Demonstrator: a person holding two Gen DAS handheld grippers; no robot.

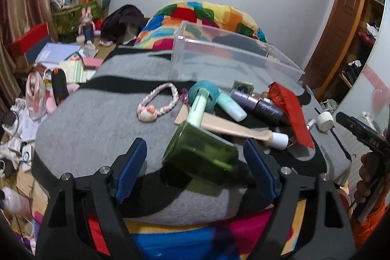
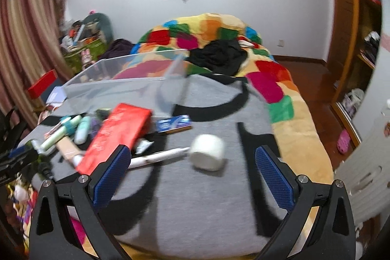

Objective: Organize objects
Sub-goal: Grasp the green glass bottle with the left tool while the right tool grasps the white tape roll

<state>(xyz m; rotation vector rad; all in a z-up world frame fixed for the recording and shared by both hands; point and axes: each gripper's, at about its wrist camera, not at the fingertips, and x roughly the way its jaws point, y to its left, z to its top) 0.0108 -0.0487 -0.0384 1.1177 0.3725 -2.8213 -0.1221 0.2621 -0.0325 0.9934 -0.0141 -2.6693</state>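
- Green jar (image 1: 199, 152) lies tilted on the grey blanket (image 1: 97, 128) on the bed, between the spread pads of the left tool (image 1: 195, 162); neither pad touches it.
- Right tool (image 2: 192, 177) hangs with jaws wide and nothing in them; a white roll (image 2: 207, 152) lies just beyond.
- Further on, tubes, a red packet (image 2: 117, 135) and a braided cord (image 1: 158, 101) lie in a heap.
- Clear plastic box (image 1: 234, 57) stands behind them.
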